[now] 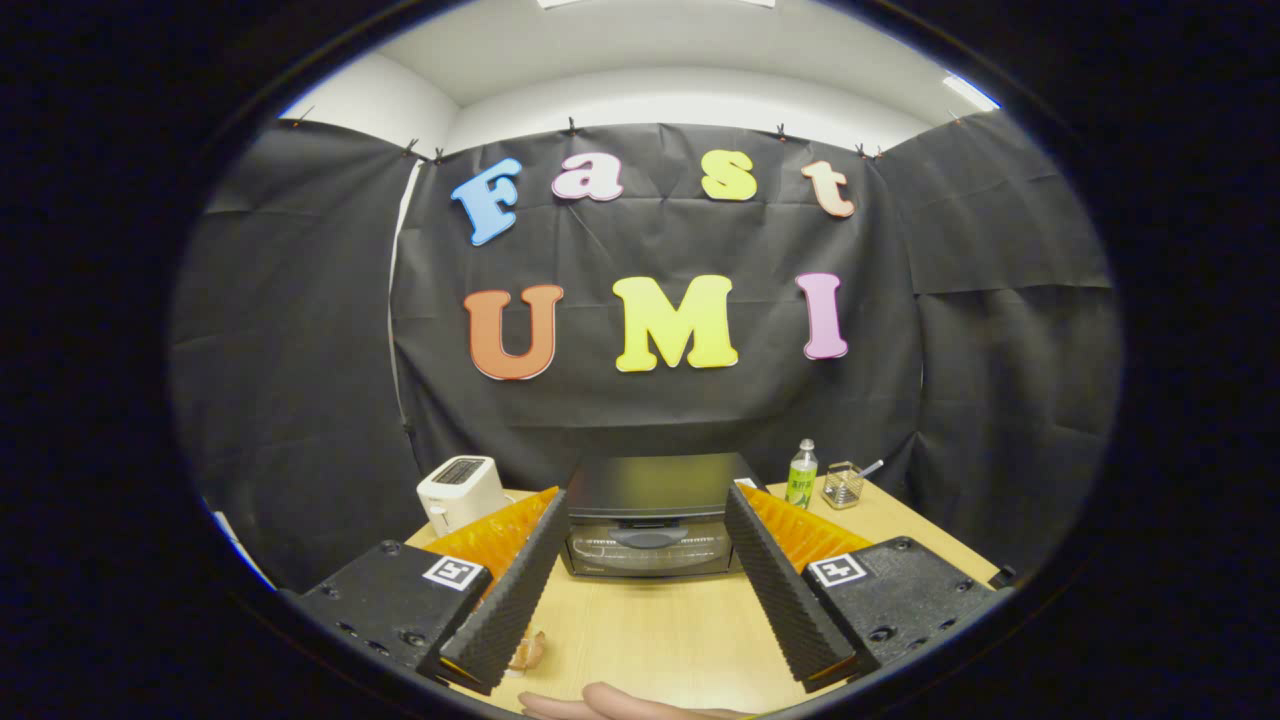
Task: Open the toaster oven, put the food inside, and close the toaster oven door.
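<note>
Tongs: the tongs [648,520] are spread wide, nothing between the two fingers [520,590] but bare table and the oven ahead; they pinch nothing.
Toaster oven: the dark toaster oven [650,520] stands on the table at 12 o'clock from the tongs, just beyond the fingertips and framed between them — its glass door [648,550] is shut, the handle across the door's upper edge.
Food: a small pale brown piece, likely the food [527,652], lies on the table at about 7 o'clock from the oven, close under the left finger and partly hidden by it; what it is exactly I cannot tell.
Table: a light wooden table [660,630] carries all the things.
White toaster: a white pop-up toaster [460,492] stands at 9 o'clock from the oven, near it but apart.
Bottle: a green bottle [801,474] stands upright at 2 o'clock from the oven.
Wire holder: a small wire holder [843,485] with something slim sticking out sits just beside the bottle, on its far side from the oven.
Hand: part of a person's hand [620,705] rests at the table's near edge — at 6 o'clock from the oven.
</note>
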The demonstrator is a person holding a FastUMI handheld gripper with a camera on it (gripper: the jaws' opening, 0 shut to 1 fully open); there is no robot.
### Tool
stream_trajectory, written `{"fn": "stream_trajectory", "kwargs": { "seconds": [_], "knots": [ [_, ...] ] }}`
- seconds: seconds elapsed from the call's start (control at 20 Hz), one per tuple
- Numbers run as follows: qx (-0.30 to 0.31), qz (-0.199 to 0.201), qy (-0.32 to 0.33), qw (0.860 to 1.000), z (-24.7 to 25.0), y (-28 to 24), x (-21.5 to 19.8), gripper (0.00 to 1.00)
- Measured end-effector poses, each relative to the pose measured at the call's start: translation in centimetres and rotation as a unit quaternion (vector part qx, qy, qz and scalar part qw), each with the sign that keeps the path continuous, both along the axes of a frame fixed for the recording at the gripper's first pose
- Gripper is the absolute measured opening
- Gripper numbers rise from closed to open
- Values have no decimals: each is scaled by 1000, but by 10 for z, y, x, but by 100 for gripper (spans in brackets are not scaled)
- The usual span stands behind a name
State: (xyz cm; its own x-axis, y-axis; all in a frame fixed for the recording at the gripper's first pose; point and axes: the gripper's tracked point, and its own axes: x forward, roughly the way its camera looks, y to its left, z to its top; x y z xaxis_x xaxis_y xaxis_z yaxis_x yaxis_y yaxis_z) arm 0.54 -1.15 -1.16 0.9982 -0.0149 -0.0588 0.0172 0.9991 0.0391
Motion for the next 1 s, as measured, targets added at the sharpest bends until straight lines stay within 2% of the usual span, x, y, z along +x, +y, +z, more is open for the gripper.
{"fn": "stream_trajectory", "kwargs": {
  "seconds": [0.25,0.5,0.8,1.0],
  "knots": [
    [-7,-5,-8,1000,2,-3,2,100],
    [-29,-20,-22,999,3,-15,25,100],
    [-17,-18,16,1000,-24,-15,81,100],
    [-37,-26,47,998,-53,-8,132,100]
  ]
}}
